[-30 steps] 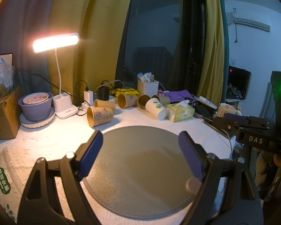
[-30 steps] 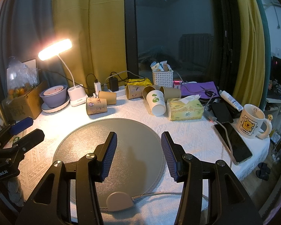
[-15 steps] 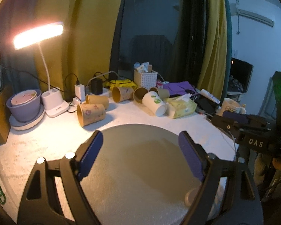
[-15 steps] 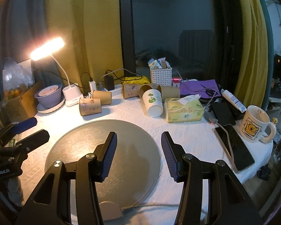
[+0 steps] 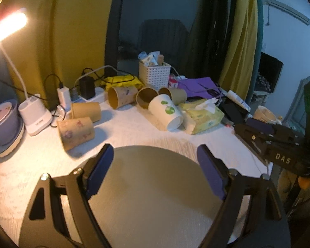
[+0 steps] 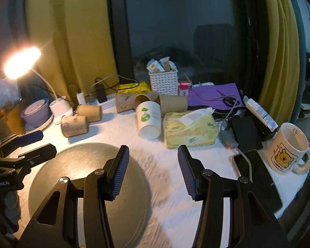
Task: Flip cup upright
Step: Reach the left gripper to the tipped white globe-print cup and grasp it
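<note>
right claw (image 5: 256,131) reads "das"; left claw (image 6: 29,144) reads "genrobot.ai".

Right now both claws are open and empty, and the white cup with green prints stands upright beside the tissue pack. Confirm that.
Not quite. The white cup lies on its side, not upright, as the right wrist view shows. It is beside the tissue pack, and both the left claw and right claw are open and empty.

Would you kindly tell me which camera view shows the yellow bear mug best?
The right wrist view: the bear mug stands whole, print and handle visible. In the left wrist view only its rim shows behind the right gripper.
</note>
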`<state>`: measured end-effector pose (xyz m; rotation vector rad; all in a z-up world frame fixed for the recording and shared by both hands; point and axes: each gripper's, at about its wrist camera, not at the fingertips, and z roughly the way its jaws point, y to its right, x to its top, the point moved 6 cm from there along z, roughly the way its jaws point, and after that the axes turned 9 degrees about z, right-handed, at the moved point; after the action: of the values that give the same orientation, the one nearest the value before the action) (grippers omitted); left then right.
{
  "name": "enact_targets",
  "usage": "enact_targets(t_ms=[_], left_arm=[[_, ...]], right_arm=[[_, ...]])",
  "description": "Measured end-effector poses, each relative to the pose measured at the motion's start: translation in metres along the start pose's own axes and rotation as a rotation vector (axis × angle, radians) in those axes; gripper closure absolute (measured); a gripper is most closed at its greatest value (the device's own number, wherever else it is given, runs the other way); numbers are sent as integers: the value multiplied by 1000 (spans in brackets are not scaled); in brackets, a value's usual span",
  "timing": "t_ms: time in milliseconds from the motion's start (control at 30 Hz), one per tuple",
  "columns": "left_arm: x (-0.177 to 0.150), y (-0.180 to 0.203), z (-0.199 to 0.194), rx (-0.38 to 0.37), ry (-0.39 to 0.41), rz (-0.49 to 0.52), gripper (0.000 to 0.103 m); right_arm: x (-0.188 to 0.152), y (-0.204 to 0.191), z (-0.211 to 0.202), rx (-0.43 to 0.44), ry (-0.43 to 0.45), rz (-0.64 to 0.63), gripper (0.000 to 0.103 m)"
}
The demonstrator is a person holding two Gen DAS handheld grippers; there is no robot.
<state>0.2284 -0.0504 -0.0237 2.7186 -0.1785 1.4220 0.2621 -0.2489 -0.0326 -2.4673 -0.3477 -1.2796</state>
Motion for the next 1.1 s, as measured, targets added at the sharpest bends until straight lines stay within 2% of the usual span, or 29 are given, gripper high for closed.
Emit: enact_targets(t_ms=[433,800,1100], left_arm=[[35,4,95,-57,-100,-59,19],[46,10,167,-84,-175,-102,19],[44,6,214,-126,-244,-181,19]], right_arm=[[34,38,72,8,-52,17,51],[55,56,114,24,-79,22,51],[59,66,135,37,-101,31,51]])
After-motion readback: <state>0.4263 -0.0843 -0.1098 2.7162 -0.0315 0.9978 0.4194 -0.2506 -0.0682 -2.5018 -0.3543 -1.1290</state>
